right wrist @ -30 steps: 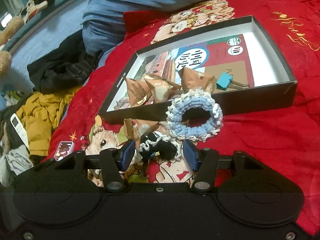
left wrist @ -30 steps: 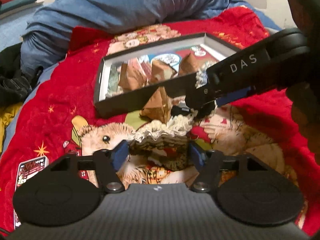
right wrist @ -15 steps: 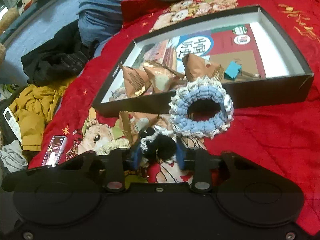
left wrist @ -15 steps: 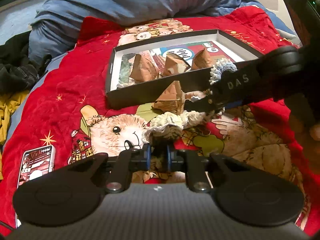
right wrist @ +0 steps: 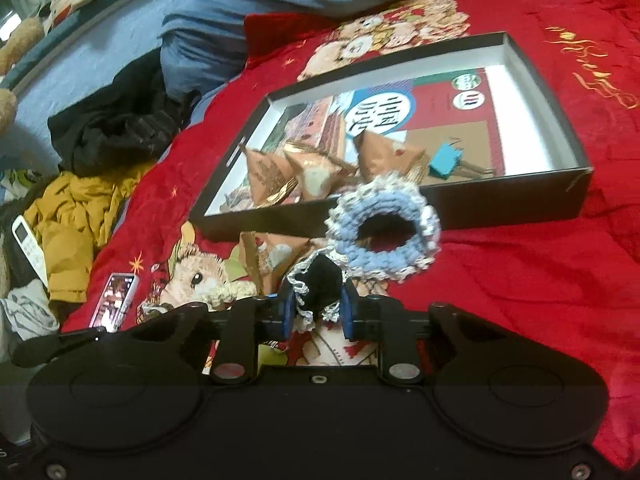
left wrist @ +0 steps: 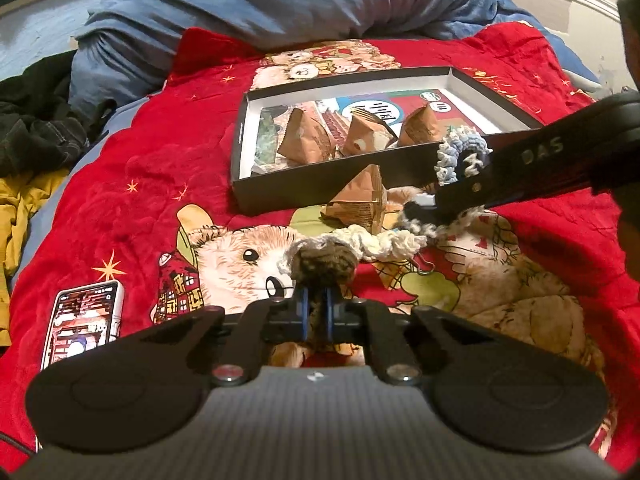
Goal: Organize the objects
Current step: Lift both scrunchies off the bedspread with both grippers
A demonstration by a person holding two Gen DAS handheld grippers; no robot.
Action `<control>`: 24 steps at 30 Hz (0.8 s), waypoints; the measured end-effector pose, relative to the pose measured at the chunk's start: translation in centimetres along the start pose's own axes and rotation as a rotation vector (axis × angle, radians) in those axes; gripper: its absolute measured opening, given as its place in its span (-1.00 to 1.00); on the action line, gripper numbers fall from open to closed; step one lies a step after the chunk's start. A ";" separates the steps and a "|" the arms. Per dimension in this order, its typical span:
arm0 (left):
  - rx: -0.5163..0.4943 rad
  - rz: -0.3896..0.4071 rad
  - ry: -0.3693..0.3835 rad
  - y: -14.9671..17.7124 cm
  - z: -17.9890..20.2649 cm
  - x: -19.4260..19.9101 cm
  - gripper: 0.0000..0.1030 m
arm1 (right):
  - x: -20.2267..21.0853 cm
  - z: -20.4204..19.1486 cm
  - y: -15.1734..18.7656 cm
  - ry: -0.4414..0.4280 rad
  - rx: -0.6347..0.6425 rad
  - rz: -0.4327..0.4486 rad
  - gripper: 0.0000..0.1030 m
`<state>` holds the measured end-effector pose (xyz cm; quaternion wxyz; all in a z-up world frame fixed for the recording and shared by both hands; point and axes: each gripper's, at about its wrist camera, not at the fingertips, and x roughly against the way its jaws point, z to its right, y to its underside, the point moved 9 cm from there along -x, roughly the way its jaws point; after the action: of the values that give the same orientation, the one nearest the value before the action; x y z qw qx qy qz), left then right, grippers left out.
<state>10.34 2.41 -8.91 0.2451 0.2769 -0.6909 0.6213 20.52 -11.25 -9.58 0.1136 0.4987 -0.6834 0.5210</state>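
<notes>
My left gripper (left wrist: 315, 316) is shut on a brown and cream crocheted scrunchie (left wrist: 324, 264), lifted off the red blanket. My right gripper (right wrist: 316, 312) is shut on a black scrunchie with white trim (right wrist: 320, 282); it also shows in the left wrist view (left wrist: 420, 220). A blue and white scrunchie (right wrist: 382, 232) leans against the front wall of the open black box (right wrist: 520, 204). The box holds several brown pyramid packets (right wrist: 316, 172) and a teal clip (right wrist: 444, 160). One more packet (left wrist: 360, 204) lies on the blanket in front of the box.
A phone (left wrist: 82, 320) lies on the blanket at the left. A blue duvet (left wrist: 280, 4) is bunched behind the box. Black clothes (right wrist: 116, 128), a yellow garment (right wrist: 68, 216) and a white remote (right wrist: 28, 248) lie off the blanket's left edge.
Both grippers closed from open, the left on the brown and cream scrunchie, the right on the black one. Both have since lifted and pulled back a little from the box.
</notes>
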 end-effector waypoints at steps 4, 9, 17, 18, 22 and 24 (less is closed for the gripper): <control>-0.001 0.001 -0.005 0.0 0.0 0.0 -0.81 | 0.7 0.7 -0.4 -0.006 -0.032 0.022 -0.59; 0.001 0.003 -0.008 -0.1 -0.1 0.1 -0.83 | 1.4 0.9 -0.8 -0.020 -0.045 0.040 -0.59; 0.024 0.017 -0.024 -0.4 -0.8 0.3 -0.84 | 2.4 0.3 -0.9 -0.001 0.001 0.063 -0.59; 0.028 0.020 -0.026 -0.4 -0.9 0.4 -0.84 | 2.5 0.1 -1.0 -0.004 0.005 0.065 -0.59; 0.040 0.034 -0.033 -0.7 -1.4 0.7 -0.84 | 2.8 -0.4 -1.1 -0.005 0.027 0.075 -0.59; 0.041 0.039 -0.041 -0.8 -1.5 0.8 -0.84 | 2.9 -0.6 -1.2 -0.009 0.032 0.081 -0.59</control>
<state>10.32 3.74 -7.60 0.2129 0.2812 -0.6880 0.6342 19.89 -12.40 -6.63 0.0815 0.4748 -0.6948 0.5340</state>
